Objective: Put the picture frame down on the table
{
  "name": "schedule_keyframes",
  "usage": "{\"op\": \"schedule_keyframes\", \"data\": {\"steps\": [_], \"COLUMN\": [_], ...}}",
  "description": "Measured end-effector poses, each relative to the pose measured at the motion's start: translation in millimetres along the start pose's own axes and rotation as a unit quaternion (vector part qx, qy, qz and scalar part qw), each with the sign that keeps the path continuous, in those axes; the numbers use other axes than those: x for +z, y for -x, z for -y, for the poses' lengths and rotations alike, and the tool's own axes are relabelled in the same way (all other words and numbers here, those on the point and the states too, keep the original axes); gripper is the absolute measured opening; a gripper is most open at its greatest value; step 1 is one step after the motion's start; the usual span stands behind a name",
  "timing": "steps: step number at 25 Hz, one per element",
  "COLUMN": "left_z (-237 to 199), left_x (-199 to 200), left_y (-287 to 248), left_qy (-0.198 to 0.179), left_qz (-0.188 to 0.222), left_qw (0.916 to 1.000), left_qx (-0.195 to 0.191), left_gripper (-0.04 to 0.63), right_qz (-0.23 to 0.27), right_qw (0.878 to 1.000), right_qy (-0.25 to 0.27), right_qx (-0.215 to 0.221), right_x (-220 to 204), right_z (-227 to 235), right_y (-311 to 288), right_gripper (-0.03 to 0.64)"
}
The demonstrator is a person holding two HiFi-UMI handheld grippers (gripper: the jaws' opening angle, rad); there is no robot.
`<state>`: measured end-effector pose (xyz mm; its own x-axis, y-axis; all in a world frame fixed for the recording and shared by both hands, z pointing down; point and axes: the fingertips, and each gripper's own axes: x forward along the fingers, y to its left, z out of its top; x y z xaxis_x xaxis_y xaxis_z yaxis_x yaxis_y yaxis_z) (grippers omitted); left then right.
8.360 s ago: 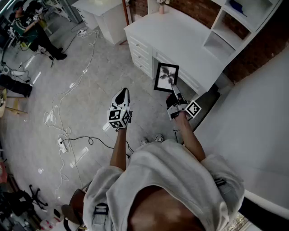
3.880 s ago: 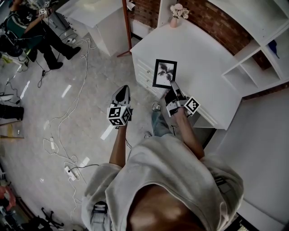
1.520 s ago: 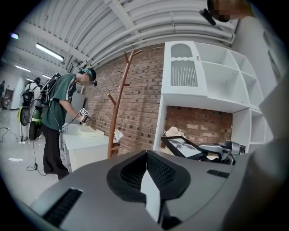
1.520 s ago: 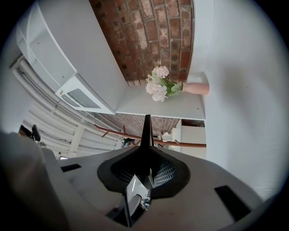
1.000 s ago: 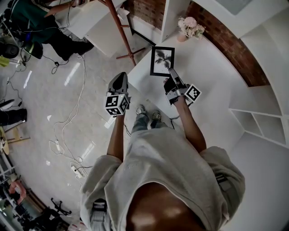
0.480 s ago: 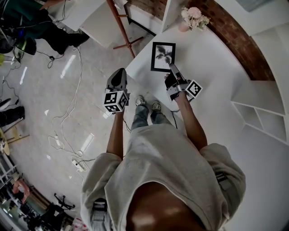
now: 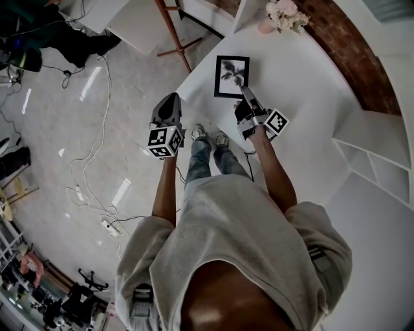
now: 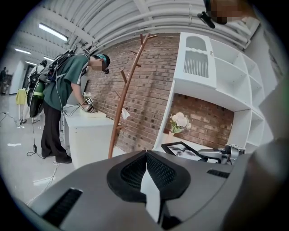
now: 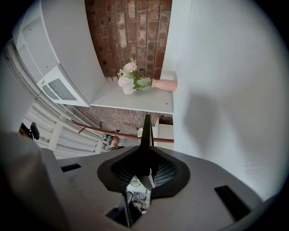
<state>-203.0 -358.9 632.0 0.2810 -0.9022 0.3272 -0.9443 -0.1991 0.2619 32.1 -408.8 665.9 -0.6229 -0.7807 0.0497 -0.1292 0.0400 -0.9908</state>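
The black picture frame (image 7: 231, 76) holds a print of a dark plant and lies nearly flat over the near left part of the white table (image 7: 304, 84). Whether it touches the top I cannot tell. My right gripper (image 7: 245, 94) is shut on the frame's near right corner. In the right gripper view the frame (image 9: 146, 126) shows edge-on as a thin dark blade between the jaws of that gripper (image 9: 145, 155). My left gripper (image 7: 170, 107) hangs over the floor left of the table, shut on nothing (image 8: 145, 153). From there the frame (image 8: 180, 148) looks almost level.
A pink vase of flowers (image 7: 283, 14) stands at the table's far edge by the brick wall. White shelves (image 7: 381, 161) rise at the right. A wooden coat stand (image 7: 174, 26) is left of the table. A person (image 7: 39, 39) works farther left, and cables (image 7: 97, 116) lie on the floor.
I have walked up to the white table. In the last second both grippers have sunk, bringing the frame lower over the table top. The right gripper's hold looks unchanged.
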Motion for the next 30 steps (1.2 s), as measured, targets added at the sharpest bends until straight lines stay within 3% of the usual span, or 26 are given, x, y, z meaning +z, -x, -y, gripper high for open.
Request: {"op": "schedule_keyframes", "data": {"steps": [15, 30], "left_z": [-20.6, -37.1], "left_x": [-23.9, -23.6], "left_y": [-1.5, -5.5], "left_qy": [0.017, 0.019], "left_qz": [-0.02, -0.023], "left_qw": [0.9996, 0.9995], "left_qx": [0.007, 0.011], "left_gripper": [0.017, 0.017], "right_qz": [-0.014, -0.018], "right_qw": [0.999, 0.998], "right_qy": [-0.008, -0.007], "right_qx": [-0.038, -0.064], "right_x": [-16.1, -22.9], "right_z": [44.9, 76.3], "right_y": [-21.4, -43.7], "right_gripper": [0.086, 0.087]}}
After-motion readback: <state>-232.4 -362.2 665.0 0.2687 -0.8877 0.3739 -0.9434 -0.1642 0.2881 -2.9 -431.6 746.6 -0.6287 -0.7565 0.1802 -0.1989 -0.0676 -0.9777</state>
